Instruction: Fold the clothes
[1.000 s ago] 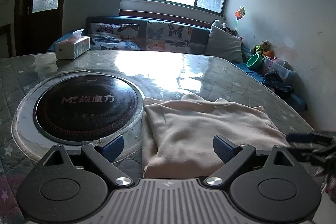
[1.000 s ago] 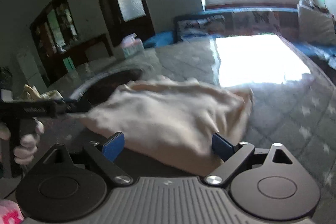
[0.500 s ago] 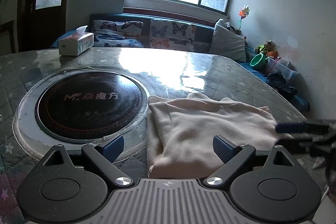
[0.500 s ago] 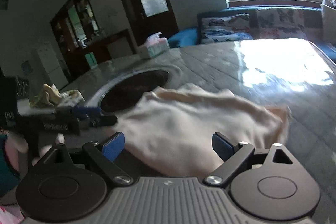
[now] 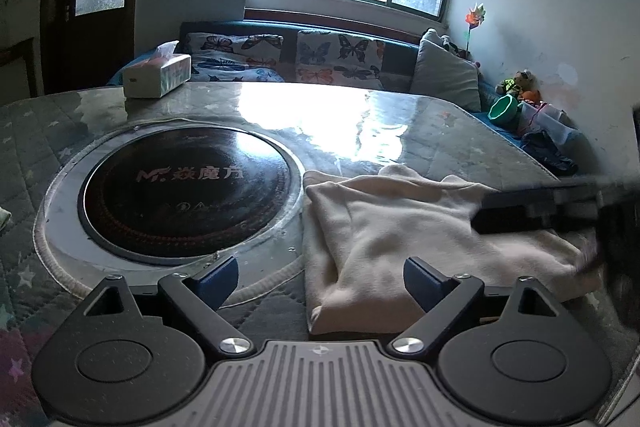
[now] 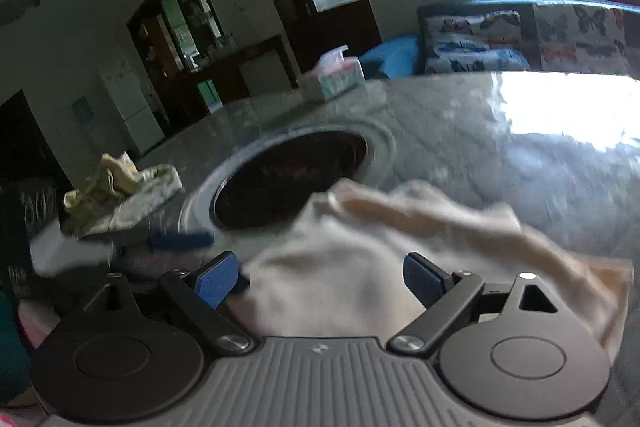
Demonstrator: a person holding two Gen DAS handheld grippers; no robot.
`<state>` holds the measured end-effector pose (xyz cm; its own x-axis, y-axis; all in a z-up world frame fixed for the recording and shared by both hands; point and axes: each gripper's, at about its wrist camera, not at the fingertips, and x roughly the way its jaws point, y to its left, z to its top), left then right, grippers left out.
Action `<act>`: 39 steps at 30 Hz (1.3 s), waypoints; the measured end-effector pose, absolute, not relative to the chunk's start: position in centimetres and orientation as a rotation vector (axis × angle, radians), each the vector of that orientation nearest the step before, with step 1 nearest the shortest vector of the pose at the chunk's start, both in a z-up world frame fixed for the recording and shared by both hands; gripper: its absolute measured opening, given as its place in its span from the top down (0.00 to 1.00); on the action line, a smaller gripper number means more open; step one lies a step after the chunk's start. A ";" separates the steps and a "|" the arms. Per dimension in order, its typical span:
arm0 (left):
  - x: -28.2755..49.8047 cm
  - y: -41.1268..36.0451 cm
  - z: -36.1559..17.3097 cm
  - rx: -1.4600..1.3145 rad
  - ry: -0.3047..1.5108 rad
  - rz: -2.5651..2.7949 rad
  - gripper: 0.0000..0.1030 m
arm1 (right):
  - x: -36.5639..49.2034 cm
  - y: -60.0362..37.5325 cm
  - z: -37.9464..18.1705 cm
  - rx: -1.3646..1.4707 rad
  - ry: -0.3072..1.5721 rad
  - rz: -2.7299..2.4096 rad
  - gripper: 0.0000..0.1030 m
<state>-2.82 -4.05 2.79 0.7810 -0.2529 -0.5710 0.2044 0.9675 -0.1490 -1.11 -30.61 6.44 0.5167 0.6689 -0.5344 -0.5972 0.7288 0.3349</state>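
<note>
A folded cream garment [image 5: 400,227] lies on the quilted, glass-topped table [image 5: 420,131], just right of a round black cooktop [image 5: 188,195]. My left gripper [image 5: 320,275] hovers over the garment's near left corner. Its jaws are closing but still wide, the cloth below and between them untouched by the pads. The right gripper [image 5: 540,211] reaches in from the right as a dark blur above the garment's right half. In the right wrist view the right gripper [image 6: 320,277] stands open over the garment [image 6: 360,267]. A blue finger of the left gripper [image 6: 180,239] shows at left.
A tissue box [image 5: 156,75] stands at the far left of the table. A stack of folded patterned clothes [image 6: 124,187] lies beyond the cooktop [image 6: 292,179] in the right wrist view. A sofa with butterfly cushions [image 5: 300,55] runs under the window behind the table.
The right gripper has slid leftward over the garment's right side, and its view has swung to the left. The left gripper has stayed almost where it was.
</note>
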 end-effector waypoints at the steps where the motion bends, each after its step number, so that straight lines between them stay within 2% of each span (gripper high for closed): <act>1: -2.8 -4.1 2.7 -0.083 0.631 -0.247 0.13 | -0.5 -30.3 6.5 0.116 0.691 0.766 0.11; 11: -2.2 -4.2 1.7 -0.076 0.676 -0.252 0.20 | 4.6 -27.9 3.9 0.136 0.820 0.733 0.14; 19: -2.3 -4.2 1.5 -0.086 0.681 -0.253 0.21 | 5.3 -26.6 5.2 0.122 0.781 0.778 0.14; 31: -2.4 -4.3 1.6 -0.082 0.682 -0.260 0.21 | 7.3 -24.1 3.7 0.107 0.824 0.788 0.14; 39: -2.3 -3.9 1.9 -0.089 0.678 -0.258 0.21 | 4.6 -25.3 6.2 0.022 0.758 0.787 0.15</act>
<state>-2.32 -3.89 1.91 0.7482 -0.2651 -0.6082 0.2071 0.9642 -0.1655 4.57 -25.34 6.25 0.4600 0.6471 -0.6080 -0.6321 0.7195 0.2877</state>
